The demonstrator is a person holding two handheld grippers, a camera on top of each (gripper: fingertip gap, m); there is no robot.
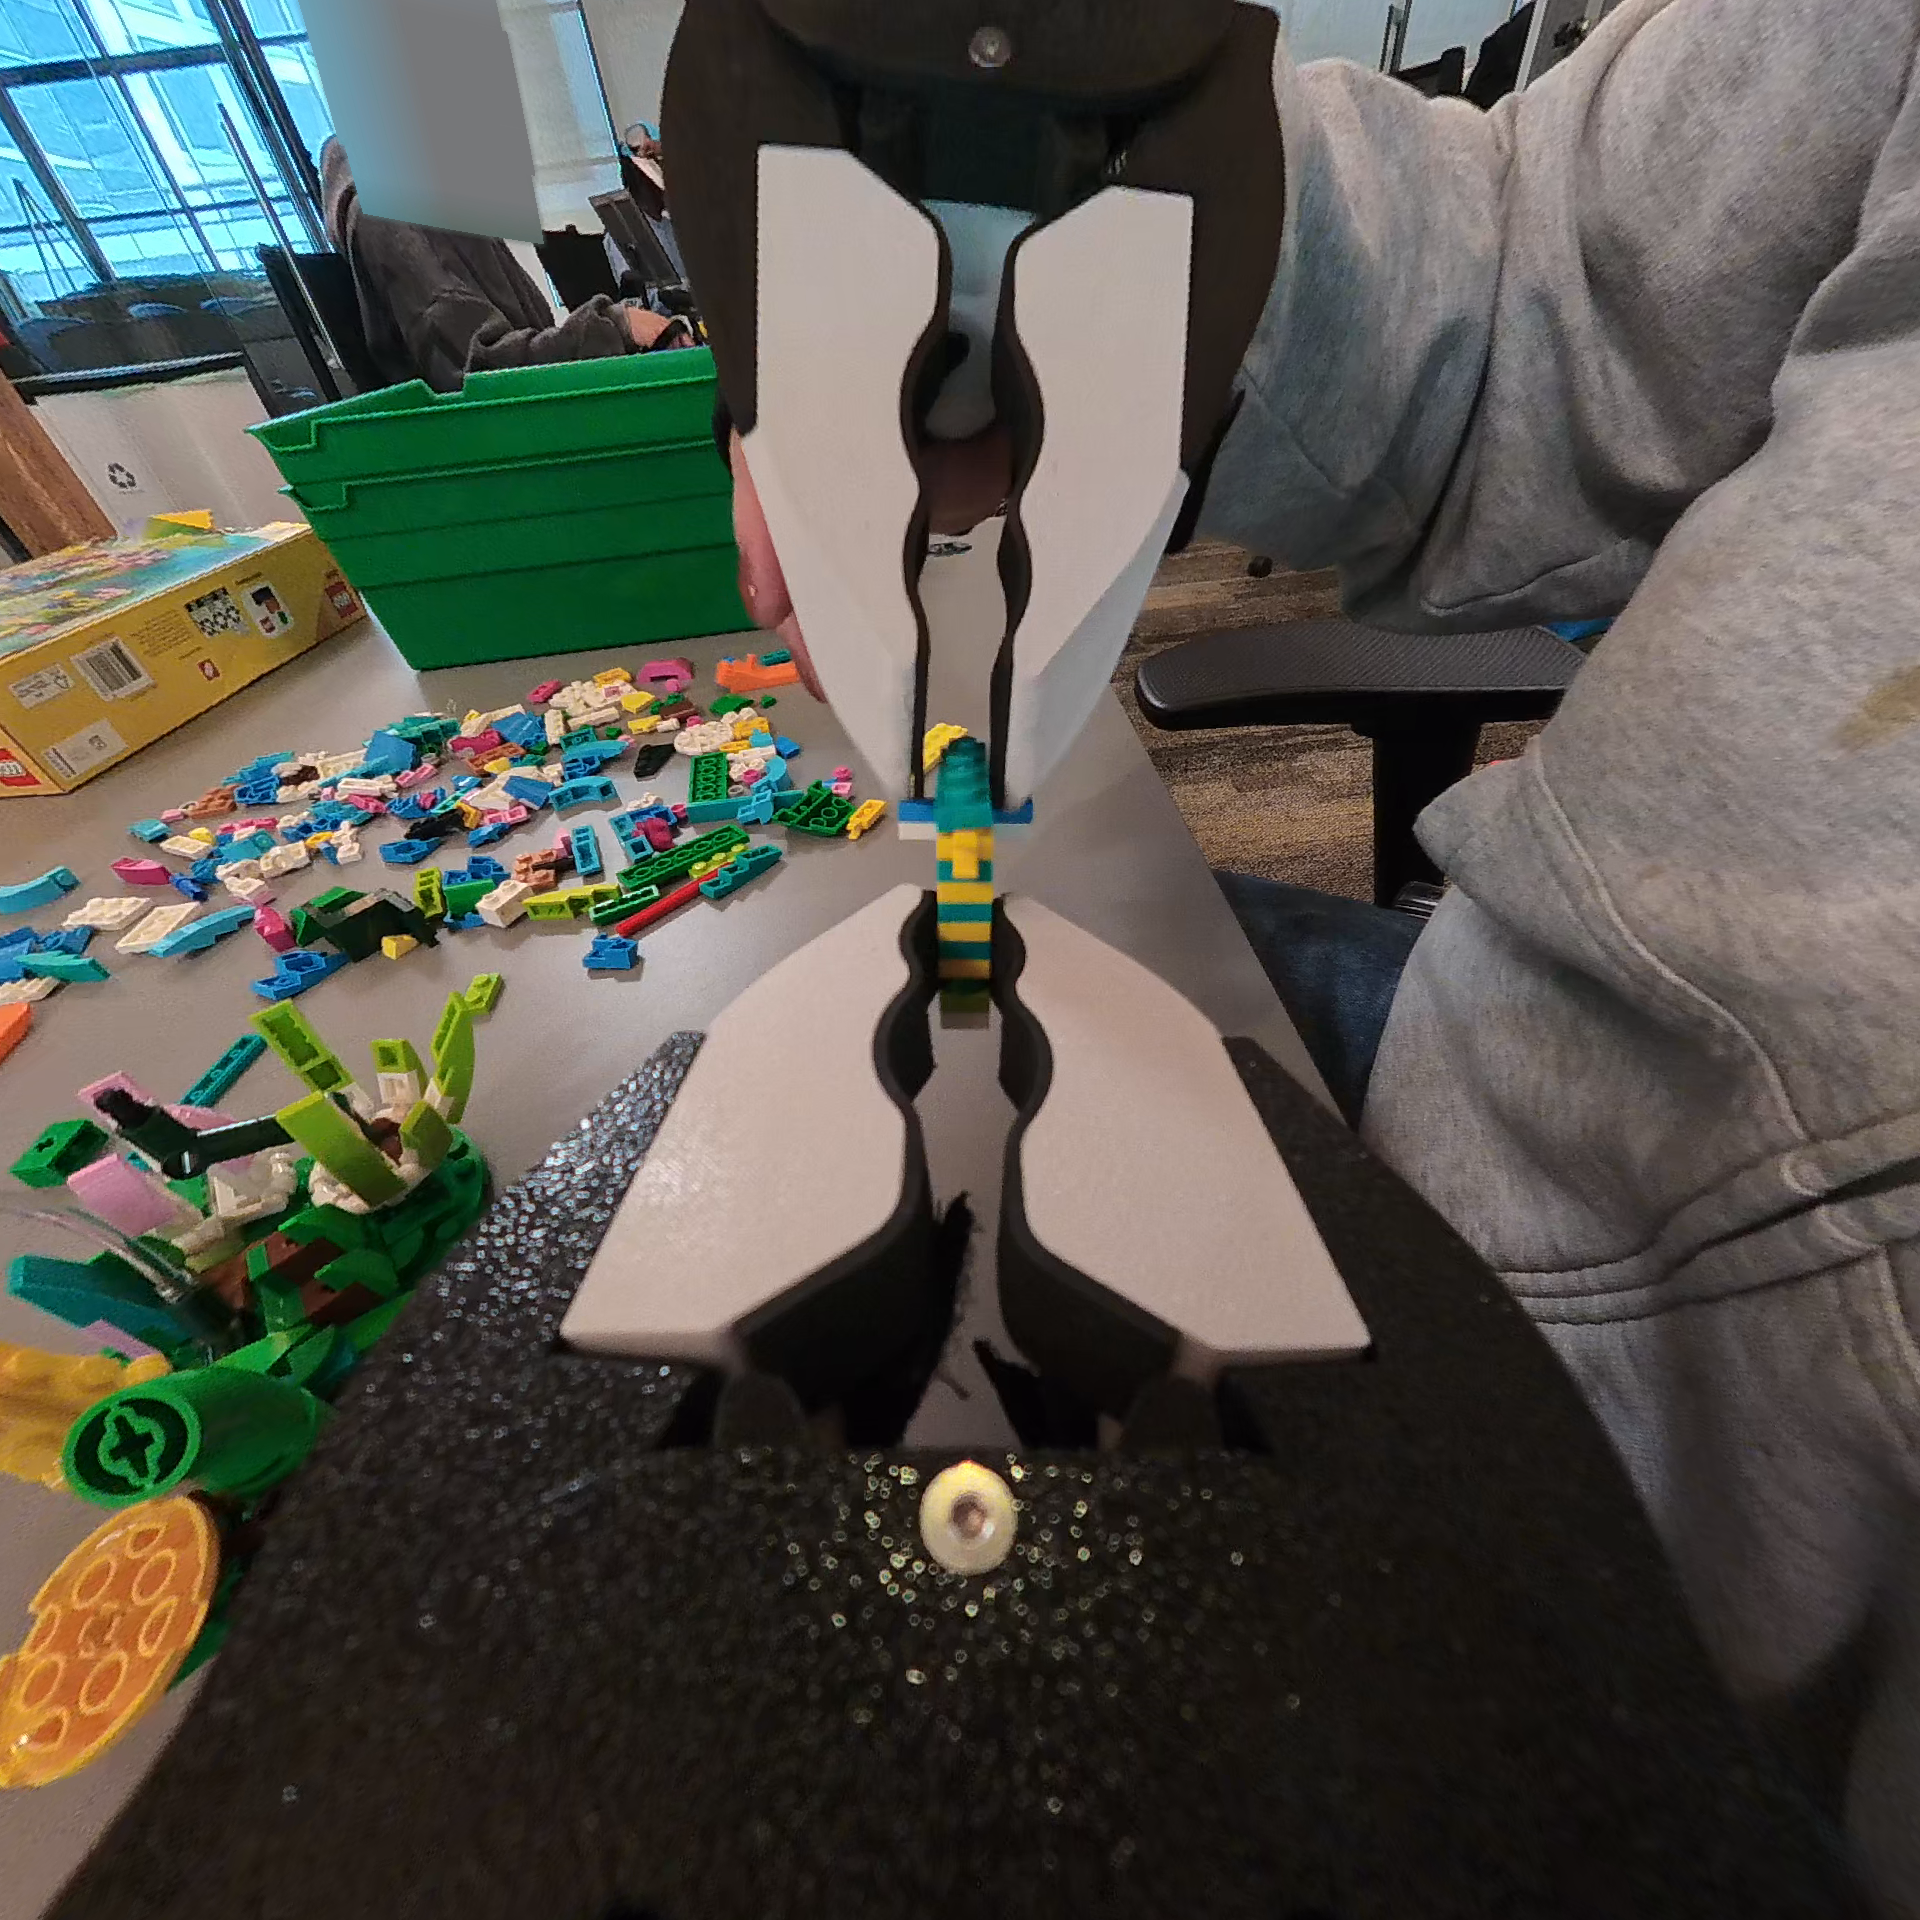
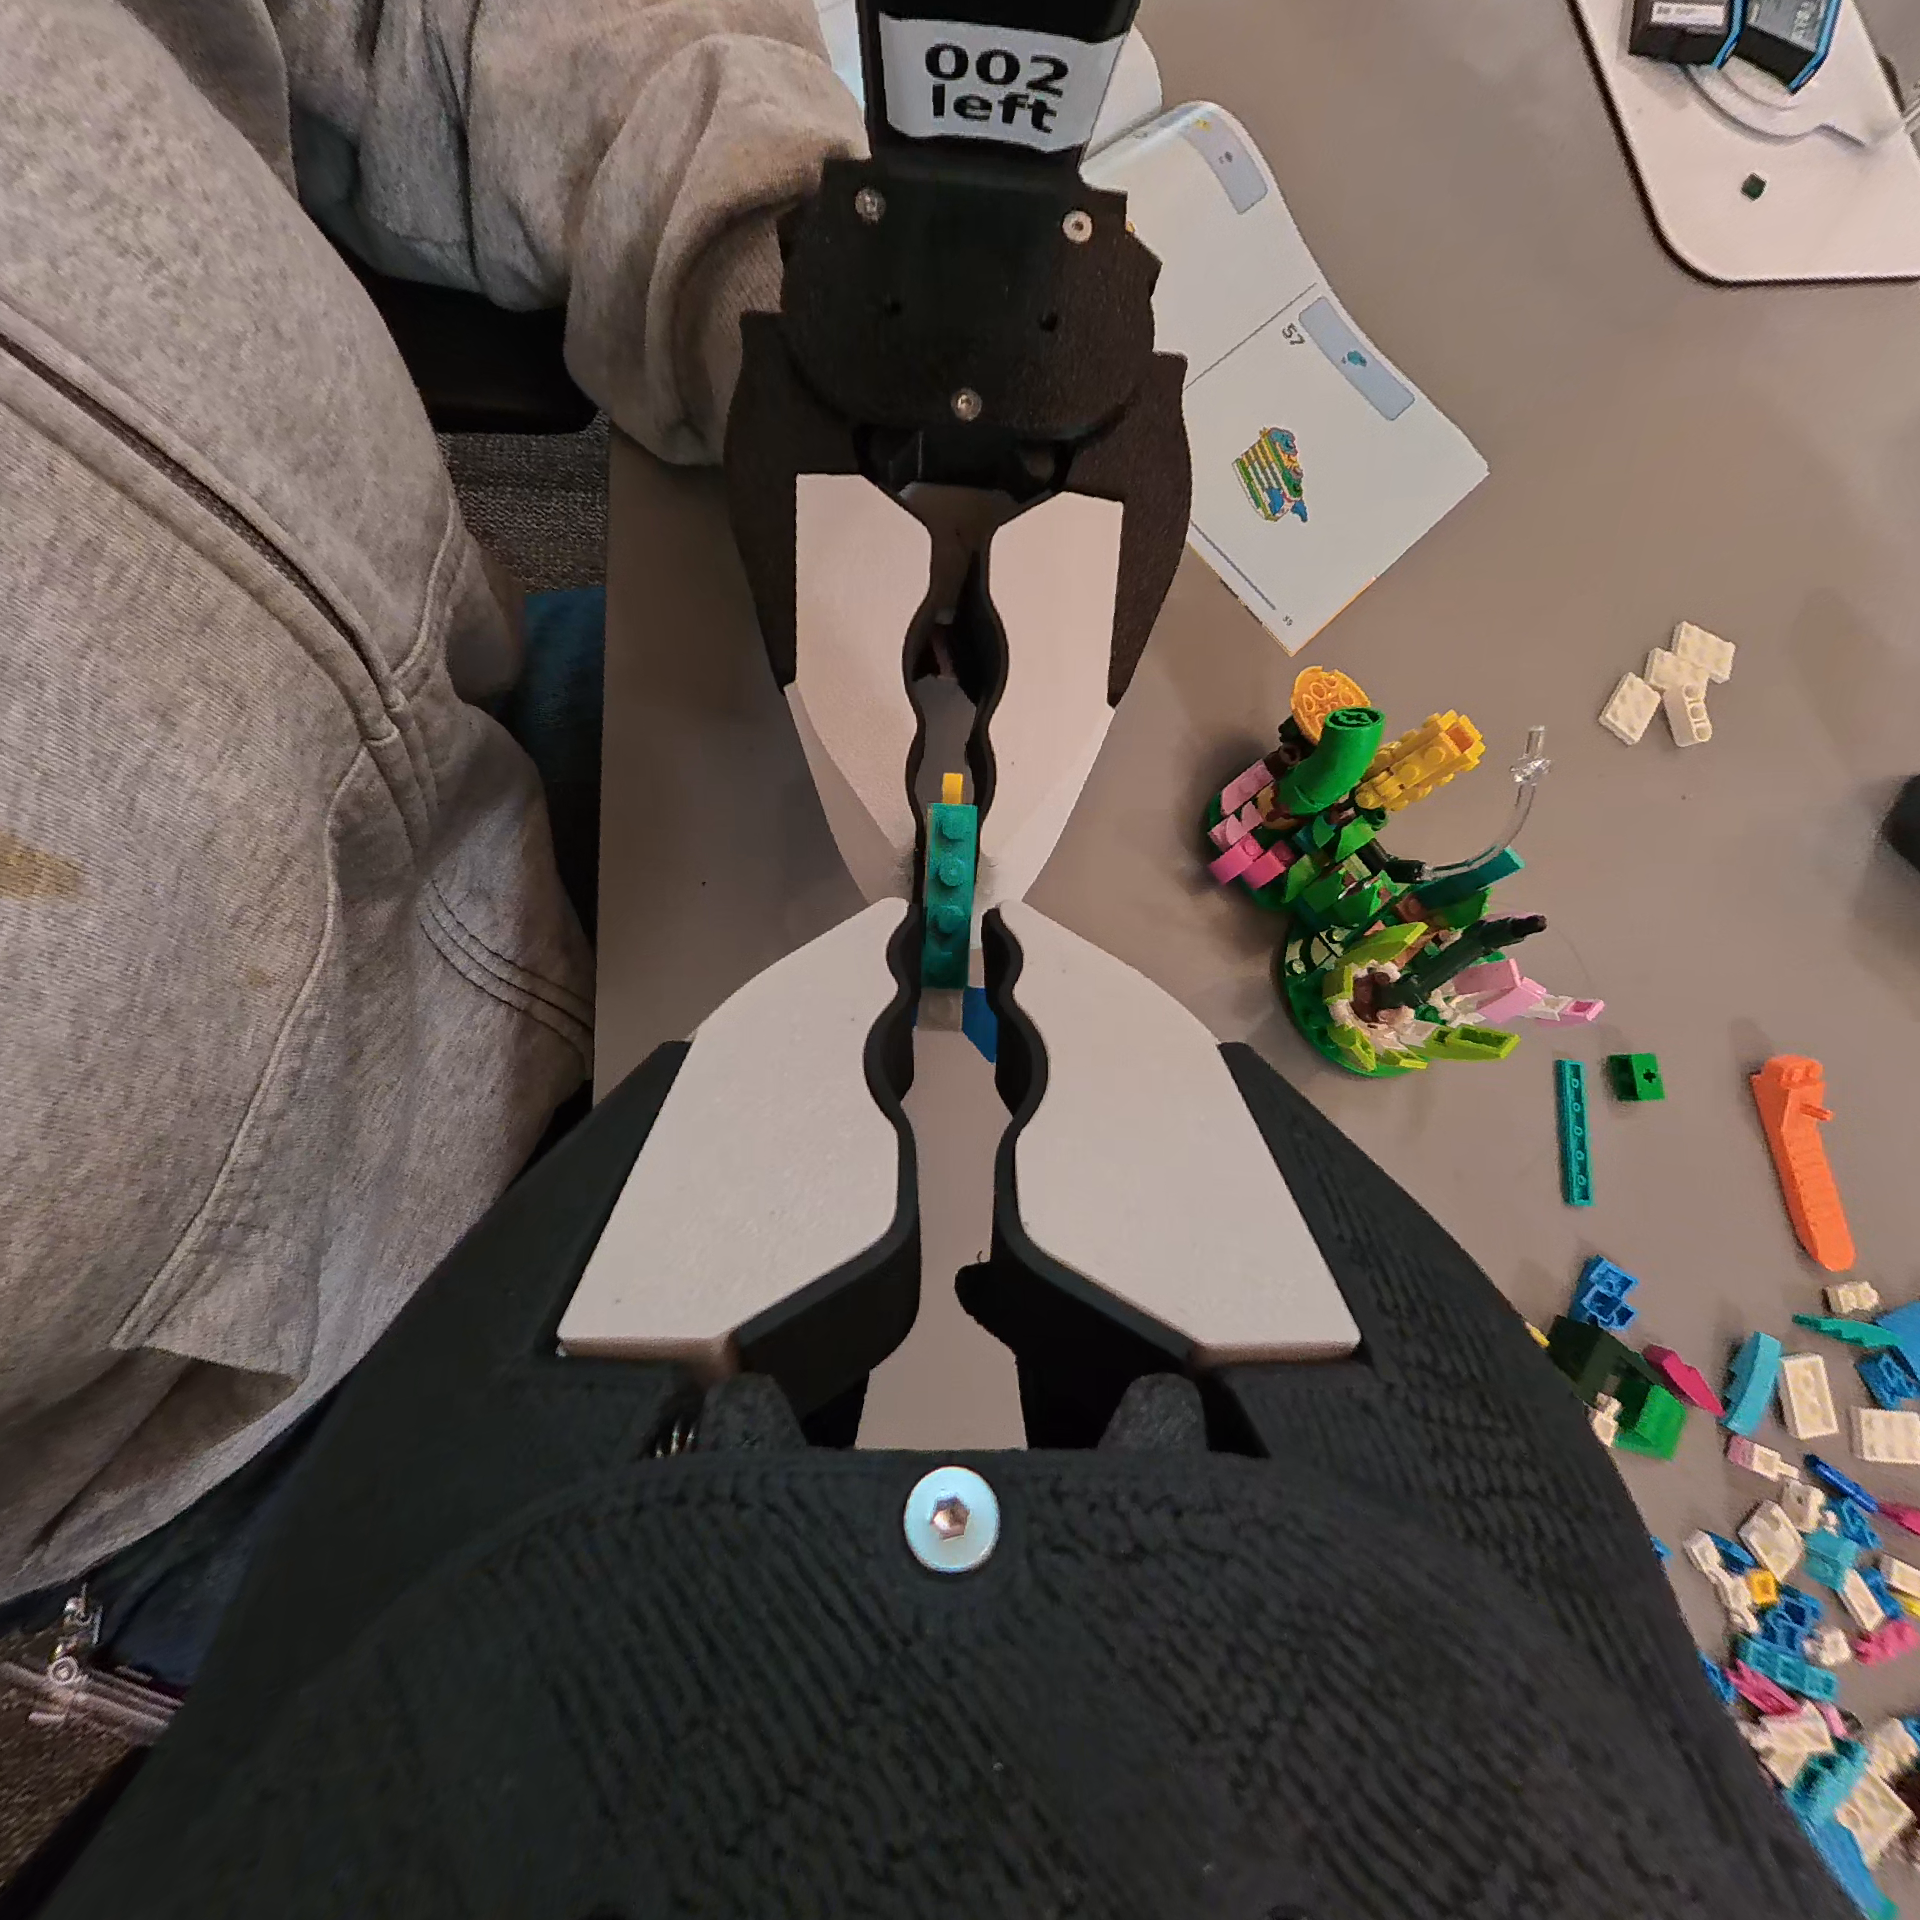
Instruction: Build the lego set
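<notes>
In the middle of both frames, my left jaws (image 1: 961,940) and right jaws (image 2: 948,966) were nearly closed, both pinching one striped teal-and-yellow brick stack (image 1: 964,883) above the counter (image 1: 644,997); loose bricks (image 1: 499,821) lay unused at left.

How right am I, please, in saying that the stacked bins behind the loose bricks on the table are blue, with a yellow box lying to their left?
The colour is wrong: the stacked bins are green, not blue, as the left wrist view shows. The rest holds: they stand behind the loose bricks on the table, with the yellow box lying to their left.
</notes>
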